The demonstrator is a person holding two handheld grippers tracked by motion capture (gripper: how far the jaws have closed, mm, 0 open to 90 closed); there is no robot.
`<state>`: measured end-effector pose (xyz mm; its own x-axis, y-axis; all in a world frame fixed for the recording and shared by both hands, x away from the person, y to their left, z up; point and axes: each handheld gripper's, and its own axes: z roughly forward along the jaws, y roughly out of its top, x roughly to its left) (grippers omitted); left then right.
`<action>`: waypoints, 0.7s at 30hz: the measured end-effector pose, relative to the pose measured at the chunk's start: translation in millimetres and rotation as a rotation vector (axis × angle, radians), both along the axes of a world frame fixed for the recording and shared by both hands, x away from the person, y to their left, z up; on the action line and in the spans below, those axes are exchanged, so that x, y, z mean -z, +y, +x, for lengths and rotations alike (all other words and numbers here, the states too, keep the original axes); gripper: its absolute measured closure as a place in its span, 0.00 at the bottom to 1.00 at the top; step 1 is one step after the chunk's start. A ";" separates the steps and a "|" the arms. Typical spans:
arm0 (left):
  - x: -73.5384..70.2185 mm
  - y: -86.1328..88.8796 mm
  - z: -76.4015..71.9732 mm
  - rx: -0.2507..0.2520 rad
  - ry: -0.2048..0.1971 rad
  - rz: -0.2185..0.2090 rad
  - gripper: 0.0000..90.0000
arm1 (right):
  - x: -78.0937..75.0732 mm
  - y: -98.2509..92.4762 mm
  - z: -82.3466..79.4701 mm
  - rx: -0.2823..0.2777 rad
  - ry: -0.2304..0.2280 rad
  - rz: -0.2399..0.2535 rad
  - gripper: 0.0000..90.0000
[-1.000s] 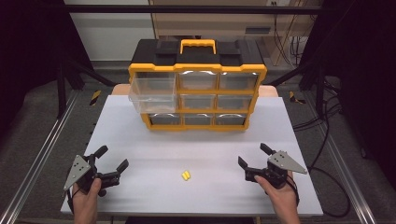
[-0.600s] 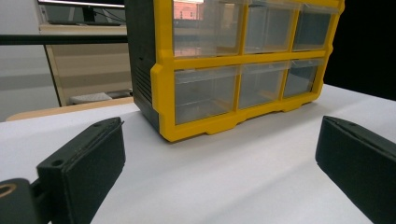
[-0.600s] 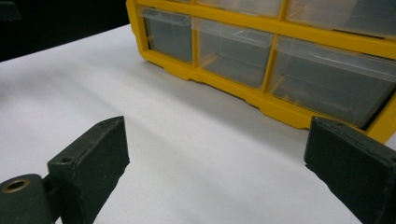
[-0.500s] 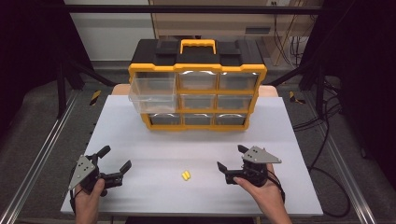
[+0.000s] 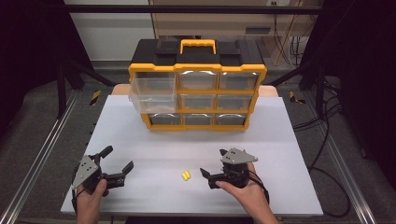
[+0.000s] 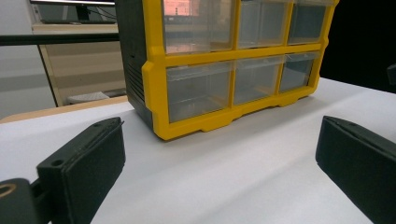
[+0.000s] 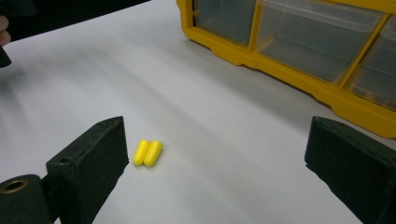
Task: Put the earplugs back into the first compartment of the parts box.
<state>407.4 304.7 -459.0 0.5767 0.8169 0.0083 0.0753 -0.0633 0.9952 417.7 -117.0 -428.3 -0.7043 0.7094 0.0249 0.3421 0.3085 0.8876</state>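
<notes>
Since a second ago your right gripper has slid leftward across the white table toward the yellow piece, while your left gripper stays parked at the near left edge, jaws spread wide and holding nothing, facing the yellow organizer with its top-left drawer pulled out. You're on the approach, I'd say: the piece lies on bare table just left of your right gripper, whose jaws gape, unloaded. In the right gripper view it reads as two stubby capsules side by side, long axis aimed away toward the organizer, so next you need to shift left, straddle it and close across the pair.
</notes>
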 end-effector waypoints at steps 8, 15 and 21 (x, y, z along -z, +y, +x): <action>0.1 -1.5 0.1 0.003 -0.001 0.001 0.01 | 5.7 22.4 0.5 -0.035 0.020 -0.028 0.07; -0.1 -2.4 0.0 0.006 -0.006 0.001 0.01 | 10.8 36.7 2.3 -0.057 0.055 -0.039 0.06; 0.2 -3.8 0.3 0.008 -0.005 0.006 0.01 | 17.7 50.4 4.7 -0.080 0.077 -0.079 0.08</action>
<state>407.7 300.9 -459.2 0.5836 0.8119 0.0163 0.0694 -0.0699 0.9951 422.3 -66.6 -446.0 -0.7567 0.6532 0.0270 0.3797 0.4054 0.8316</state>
